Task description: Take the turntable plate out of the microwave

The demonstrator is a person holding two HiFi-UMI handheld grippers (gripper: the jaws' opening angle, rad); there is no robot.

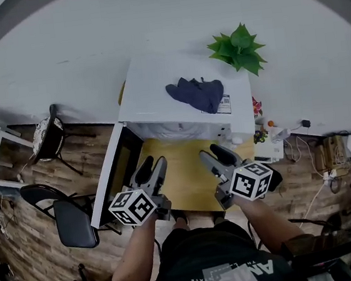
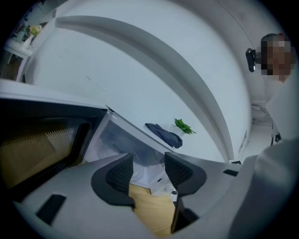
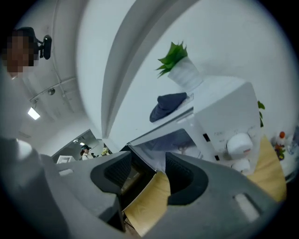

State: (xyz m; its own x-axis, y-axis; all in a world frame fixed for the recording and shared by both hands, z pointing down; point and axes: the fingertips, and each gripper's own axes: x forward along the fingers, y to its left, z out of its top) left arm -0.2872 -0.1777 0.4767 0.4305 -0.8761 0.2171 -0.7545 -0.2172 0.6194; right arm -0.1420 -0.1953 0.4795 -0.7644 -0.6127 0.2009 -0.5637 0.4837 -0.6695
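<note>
I hold both grippers low over the yellow table [image 1: 178, 179], facing the microwave [image 1: 154, 89]. Its door [image 1: 111, 175] stands open to the left, so I judge this a reach into the cavity. The left gripper [image 1: 152, 166] and right gripper [image 1: 215, 155] are released, with nothing between the jaws. The turntable plate is presumably still inside, on the cavity floor. Against the pale walls I can't make it out.

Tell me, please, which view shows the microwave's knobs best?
The right gripper view: both white knobs face it on the microwave front panel. The head view shows only tiny white spots from above; the left gripper view barely shows them.
</note>
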